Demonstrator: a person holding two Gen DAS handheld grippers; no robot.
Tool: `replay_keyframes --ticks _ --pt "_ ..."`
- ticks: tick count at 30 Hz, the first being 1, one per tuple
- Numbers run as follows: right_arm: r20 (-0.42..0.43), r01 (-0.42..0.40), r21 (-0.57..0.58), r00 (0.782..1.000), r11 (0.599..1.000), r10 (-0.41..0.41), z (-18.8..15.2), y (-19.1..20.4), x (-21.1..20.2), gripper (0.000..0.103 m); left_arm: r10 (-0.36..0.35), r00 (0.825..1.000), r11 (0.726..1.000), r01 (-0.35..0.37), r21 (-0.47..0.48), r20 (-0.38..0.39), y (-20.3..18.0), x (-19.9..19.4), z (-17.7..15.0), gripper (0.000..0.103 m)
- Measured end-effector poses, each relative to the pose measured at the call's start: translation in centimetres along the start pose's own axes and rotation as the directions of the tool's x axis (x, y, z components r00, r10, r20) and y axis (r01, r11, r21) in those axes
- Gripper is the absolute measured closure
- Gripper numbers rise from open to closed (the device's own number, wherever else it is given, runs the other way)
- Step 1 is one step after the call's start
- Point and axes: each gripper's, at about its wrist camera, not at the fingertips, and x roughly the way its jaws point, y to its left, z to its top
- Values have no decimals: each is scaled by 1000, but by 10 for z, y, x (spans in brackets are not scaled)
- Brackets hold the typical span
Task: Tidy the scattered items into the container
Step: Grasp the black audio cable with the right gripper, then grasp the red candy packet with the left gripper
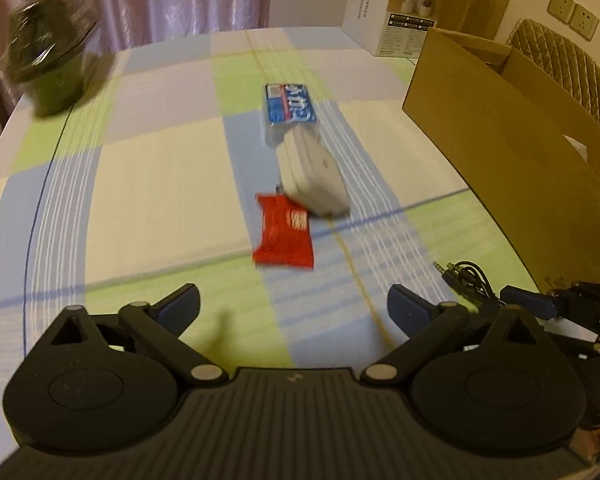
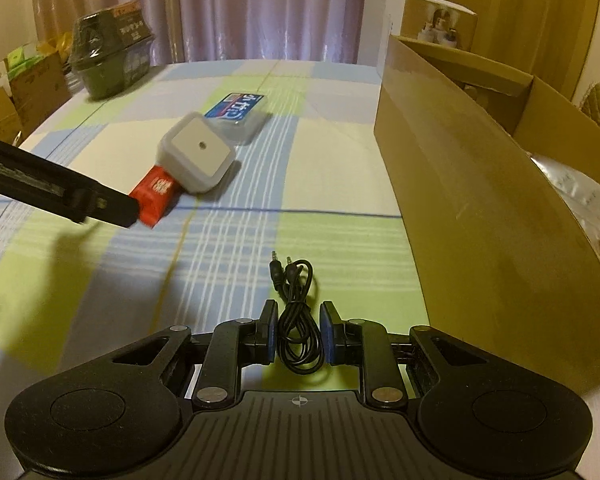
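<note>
Angling my right gripper (image 2: 299, 334) down, I'm pinching the black cable (image 2: 296, 312) beside the cardboard box (image 2: 480, 216), while my left gripper (image 1: 294, 306) is hanging wide open near the red packet (image 1: 284, 236).

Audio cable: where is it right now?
The audio cable lies coiled on the tablecloth between the right gripper's pads, low centre in the right wrist view, just left of the cardboard box.

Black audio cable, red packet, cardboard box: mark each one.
black audio cable (image 2: 298, 328), right wrist view, on its coiled loop.
red packet (image 1: 285, 232), left wrist view, on its middle.
cardboard box (image 2: 480, 200), right wrist view, on its near wall.
</note>
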Motion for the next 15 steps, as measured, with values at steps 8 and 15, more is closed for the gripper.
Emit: replay_keyframes --ticks 8,15 --pt "-6 -11 -12 1000 1000 11 4 -5 19 79 24 1000 998 -25 49 10 -5 42 23 26" --pt "-2 -22 -21 1000 1000 22 6 -5 23 79 64 996 995 -59 85 -58 -4 66 29 67"
